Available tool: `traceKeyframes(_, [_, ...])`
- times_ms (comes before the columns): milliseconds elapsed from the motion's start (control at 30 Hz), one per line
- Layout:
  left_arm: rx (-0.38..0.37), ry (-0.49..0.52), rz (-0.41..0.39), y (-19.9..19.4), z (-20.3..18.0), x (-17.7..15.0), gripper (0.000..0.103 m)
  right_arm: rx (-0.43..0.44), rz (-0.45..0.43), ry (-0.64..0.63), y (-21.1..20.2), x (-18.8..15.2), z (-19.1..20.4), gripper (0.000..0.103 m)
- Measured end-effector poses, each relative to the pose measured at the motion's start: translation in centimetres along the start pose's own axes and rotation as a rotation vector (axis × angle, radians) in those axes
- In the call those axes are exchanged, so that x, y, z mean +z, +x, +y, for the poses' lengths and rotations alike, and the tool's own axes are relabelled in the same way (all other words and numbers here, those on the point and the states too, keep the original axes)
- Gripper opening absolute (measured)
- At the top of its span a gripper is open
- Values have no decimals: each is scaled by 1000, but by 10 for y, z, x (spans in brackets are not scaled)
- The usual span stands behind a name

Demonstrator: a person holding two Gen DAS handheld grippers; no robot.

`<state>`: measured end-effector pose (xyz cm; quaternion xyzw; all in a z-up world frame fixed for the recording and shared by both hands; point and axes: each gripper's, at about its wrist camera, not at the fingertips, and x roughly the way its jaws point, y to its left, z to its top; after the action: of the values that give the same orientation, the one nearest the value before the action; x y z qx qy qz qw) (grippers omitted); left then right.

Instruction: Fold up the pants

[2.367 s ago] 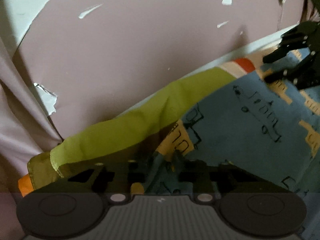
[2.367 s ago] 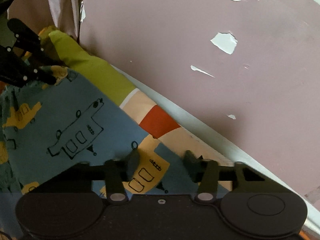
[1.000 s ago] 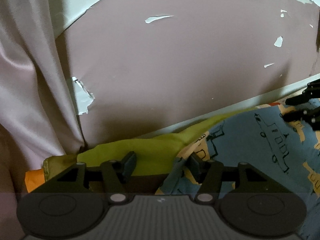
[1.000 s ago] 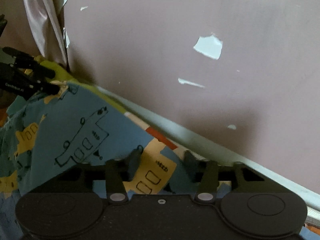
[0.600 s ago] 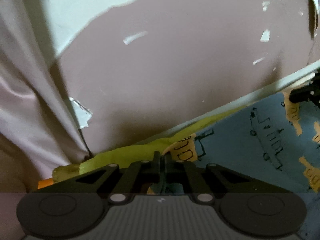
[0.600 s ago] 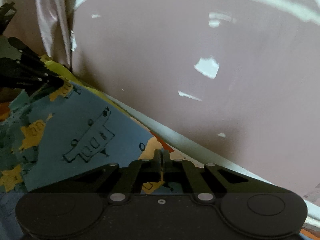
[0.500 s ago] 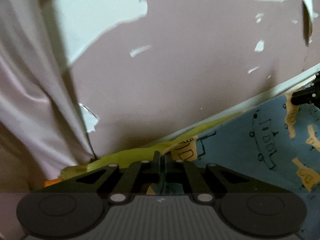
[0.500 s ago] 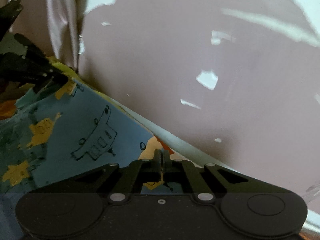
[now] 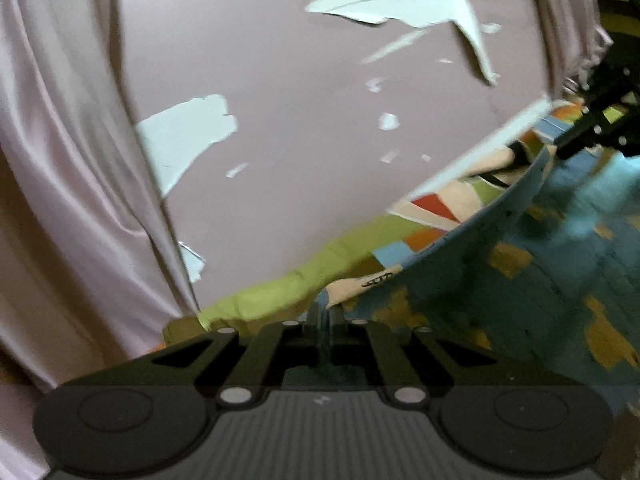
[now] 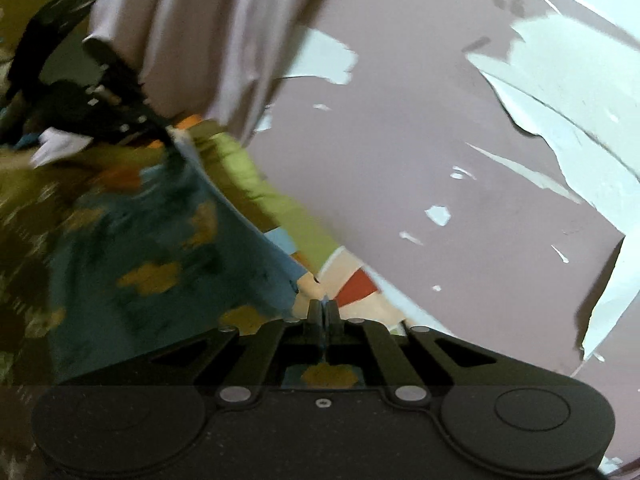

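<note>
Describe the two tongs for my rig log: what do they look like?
Both are matte black plastic. The left tongs have a ribbed grey panel, two round discs, silver rivets and triangular cut-outs in the linkage arms. The right tongs match, but with a speckled black panel and a centre screw.

Before you is a bed spread with a patchwork sheet (image 9: 436, 204) of lime-green, orange, cream and blue panels; its lime-green edge runs just beside the peeling mauve wall (image 9: 288, 92).

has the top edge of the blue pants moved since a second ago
Yes. In the left wrist view the pants edge, pinched by the left gripper, now stands up off the patchwork sheet, nearer the camera.
</note>
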<state>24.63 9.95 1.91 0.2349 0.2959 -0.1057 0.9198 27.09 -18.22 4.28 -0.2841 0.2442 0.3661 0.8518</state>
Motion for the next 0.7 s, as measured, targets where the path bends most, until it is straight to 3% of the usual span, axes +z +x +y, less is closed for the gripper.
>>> traceKeyframes(167, [-50,134,18,-24,-30,-28,4,57,49,-58,-18,-23,41,0])
traceKeyframes(367, [-122,270,126,-25,-65,-72,3,119,148,-122,-7,-53,83,0])
traceKeyframes(700, [-141,274,104,-39,-69,-83,1,87,92,-144,-26,-55,96,0])
